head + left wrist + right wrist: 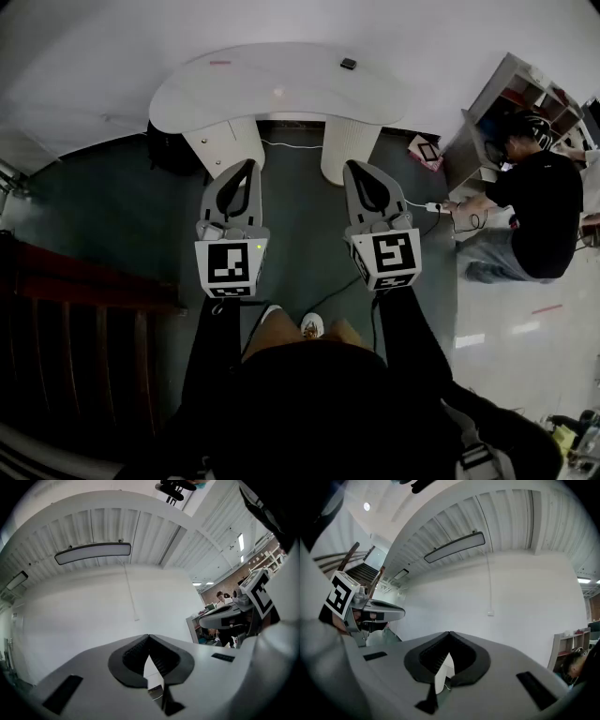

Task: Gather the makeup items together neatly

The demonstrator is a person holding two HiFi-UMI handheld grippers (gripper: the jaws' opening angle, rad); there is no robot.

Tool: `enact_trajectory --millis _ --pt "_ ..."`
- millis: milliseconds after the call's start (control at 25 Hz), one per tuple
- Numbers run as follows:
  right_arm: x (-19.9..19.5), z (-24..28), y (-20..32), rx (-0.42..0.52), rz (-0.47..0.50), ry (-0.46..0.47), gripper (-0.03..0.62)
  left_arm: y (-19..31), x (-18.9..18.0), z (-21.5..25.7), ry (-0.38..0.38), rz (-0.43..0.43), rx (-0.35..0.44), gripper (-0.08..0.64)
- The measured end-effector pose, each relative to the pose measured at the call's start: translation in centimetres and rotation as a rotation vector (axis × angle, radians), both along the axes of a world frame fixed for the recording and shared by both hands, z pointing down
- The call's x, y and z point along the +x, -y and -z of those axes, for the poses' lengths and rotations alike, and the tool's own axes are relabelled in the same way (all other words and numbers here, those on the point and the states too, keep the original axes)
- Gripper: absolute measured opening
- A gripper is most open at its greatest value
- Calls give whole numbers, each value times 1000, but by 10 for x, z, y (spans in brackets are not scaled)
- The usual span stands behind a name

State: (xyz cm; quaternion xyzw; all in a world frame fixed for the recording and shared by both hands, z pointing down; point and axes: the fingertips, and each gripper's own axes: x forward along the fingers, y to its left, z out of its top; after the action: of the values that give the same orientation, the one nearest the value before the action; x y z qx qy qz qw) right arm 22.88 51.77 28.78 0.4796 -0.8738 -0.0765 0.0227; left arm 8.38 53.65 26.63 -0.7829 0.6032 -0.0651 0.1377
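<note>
No makeup item can be made out for certain. A white curved table (272, 94) stands ahead, with a small dark object (348, 64) at its far right and a thin pink strip (220, 62) at its far left. Both grippers are held level in front of the table's pedestals, short of its edge. In the head view my left gripper (248, 165) has its tips together, as does my right gripper (354, 167). The left gripper view shows my left gripper (149, 635) shut with nothing held. My right gripper (450, 633) is likewise shut and empty in the right gripper view.
A person (534, 216) crouches on the floor at the right, beside a shelf unit (511, 94). A power strip (433, 206) and cables lie near them. Dark wooden stairs (75, 328) stand at the left. Both gripper views face a white wall.
</note>
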Motion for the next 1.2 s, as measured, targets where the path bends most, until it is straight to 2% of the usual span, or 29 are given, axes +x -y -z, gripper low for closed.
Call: enact_trajectory --millis 680,920,1200 --pt "-22 -2 40 10 -6 21 28 45 -19 -1 -2 -12 2 15" --pt "-32 -2 83 16 -29 12 28 89 -33 -1 -14 -26 5 15" --pt "-60 2 160 20 -70 -18 28 167 -63 0 -8 -55 1 15"
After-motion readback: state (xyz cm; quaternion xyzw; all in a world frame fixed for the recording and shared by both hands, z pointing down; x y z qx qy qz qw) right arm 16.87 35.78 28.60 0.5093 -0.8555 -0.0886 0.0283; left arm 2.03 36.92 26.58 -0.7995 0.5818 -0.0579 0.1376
